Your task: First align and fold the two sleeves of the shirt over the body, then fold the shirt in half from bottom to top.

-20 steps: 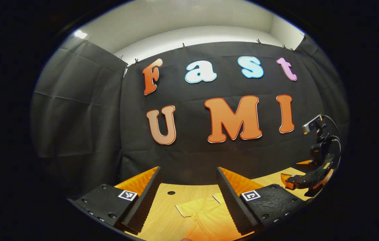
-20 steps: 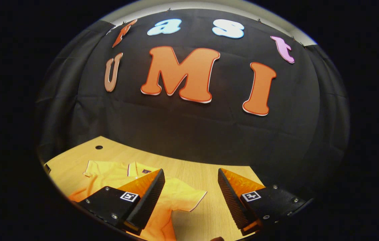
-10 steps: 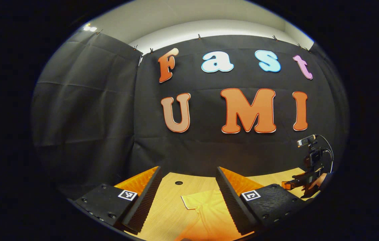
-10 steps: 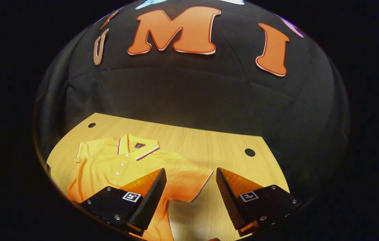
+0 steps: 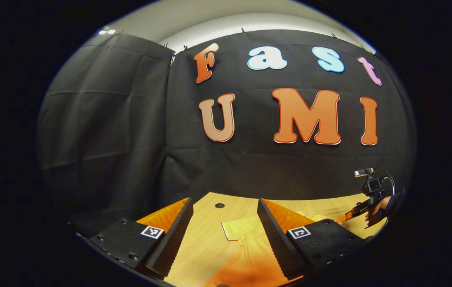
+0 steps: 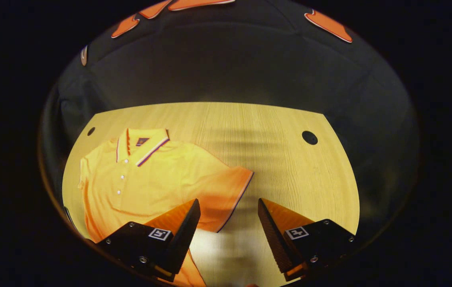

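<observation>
left tongs: standing spread, hanging over the pale wooden counter, pinching nothing; one sleeve of the yellow short-sleeved polo shirt is lying between the fingers. right tongs: standing spread, hovering above the other sleeve. the shirt is lying flat, collar facing the black cloth wall.

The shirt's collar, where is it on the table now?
In the right gripper view, the collar lies at the far left of the table, near the small hole in the tabletop.
</observation>
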Available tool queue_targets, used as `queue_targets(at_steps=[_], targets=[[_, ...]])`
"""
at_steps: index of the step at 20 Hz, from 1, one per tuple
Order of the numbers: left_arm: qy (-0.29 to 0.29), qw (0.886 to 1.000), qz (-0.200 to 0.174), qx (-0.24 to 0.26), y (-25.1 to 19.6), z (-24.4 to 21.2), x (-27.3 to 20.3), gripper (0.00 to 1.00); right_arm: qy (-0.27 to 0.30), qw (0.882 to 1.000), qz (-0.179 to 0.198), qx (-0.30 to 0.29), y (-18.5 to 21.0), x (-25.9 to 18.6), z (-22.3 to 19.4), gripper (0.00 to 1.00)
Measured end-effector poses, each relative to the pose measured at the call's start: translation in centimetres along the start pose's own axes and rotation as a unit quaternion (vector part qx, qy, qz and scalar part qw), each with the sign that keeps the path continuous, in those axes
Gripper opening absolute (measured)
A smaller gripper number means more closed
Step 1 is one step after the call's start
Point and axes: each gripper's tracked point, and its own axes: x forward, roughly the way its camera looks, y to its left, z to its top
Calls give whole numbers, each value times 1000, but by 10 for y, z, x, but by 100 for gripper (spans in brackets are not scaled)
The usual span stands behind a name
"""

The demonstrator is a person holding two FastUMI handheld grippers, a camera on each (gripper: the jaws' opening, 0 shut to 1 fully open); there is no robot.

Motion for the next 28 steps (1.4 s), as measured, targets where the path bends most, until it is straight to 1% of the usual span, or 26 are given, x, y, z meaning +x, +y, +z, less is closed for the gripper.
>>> queue_targets(at_steps=[4, 6, 7, 8, 10, 11, 12, 13, 14, 15, 17, 18, 19, 20, 21, 22, 23, 24, 25, 27, 28], targets=[[25, 1000, 5, 8, -4, -12, 8, 97, 81, 996, 18, 20, 7, 26, -9, 83], [32, 999, 5, 12, -4, -13, 8, 97, 110, 993, 27, 25, 9, 35, -13, 77], [34, 999, 5, 14, -4, -15, 8, 97, 120, 992, 20, 22, 6, 43, -15, 67], [39, 999, 5, 14, -4, -16, 8, 97, 133, 991, 13, 16, 1, 48, -20, 71], [47, 999, 5, 14, -4, -20, 9, 97, 163, 987, 11, 14, -1, 53, -28, 69], [51, 999, 5, 15, -4, -23, 10, 97, 173, 985, 17, 19, 1, 56, -31, 62], [54, 998, 6, 16, -3, -25, 10, 97, 184, 982, 20, 27, 3, 59, -35, 66], [57, 998, 7, 17, -3, -27, 10, 97, 199, 979, 18, 36, 2, 59, -38, 63], [59, 998, 8, 18, -3, -27, 9, 97, 191, 980, 19, 47, 2, 64, -31, 63], [59, 998, 9, 18, -2, -27, 10, 97, 202, 978, 19, 50, 3, 64, -34, 61], [63, 998, 10, 18, -3, -29, 10, 97, 210, 977, 12, 34, 4, 64, -35, 60], [65, 998, 9, 18, -3, -31, 10, 97, 205, 978, 16, 24, 6, 64, -33, 57], [67, 998, 9, 19, -3, -31, 11, 97, 199, 980, 20, 17, 9, 65, -31, 58], [68, 997, 9, 19, -3, -32, 10, 97, 192, 981, 22, 15, 12, 66, -29, 36], [67, 998, 8, 20, -4, -30, 9, 97, 189, 981, 29, 8, 15, 66, -28, 18], [66, 998, 7, 24, -4, -28, 7, 97, 186, 982, 36, 7, 16, 65, -28, 15], [67, 997, 8, 29, -5, -27, 7, 97, 189, 980, 57, 19, 22, 65, -27, 10], [68, 997, 11, 34, -5, -29, 6, 97, 181, 980, 67, 43, 26, 59, -20, 9], [70, 997, 14, 38, -5, -30, 6, 98, 166, 982, 74, 60, 30, 59, -11, 5], [76, 996, 18, 39, -4, -34, 1, 98, 134, 985, 85, 74, 35, 55, 7, 5], [76, 996, 22, 40, -2, -35, -2, 98, 126, 985, 97, 72, 40, 47, 14, 5]])
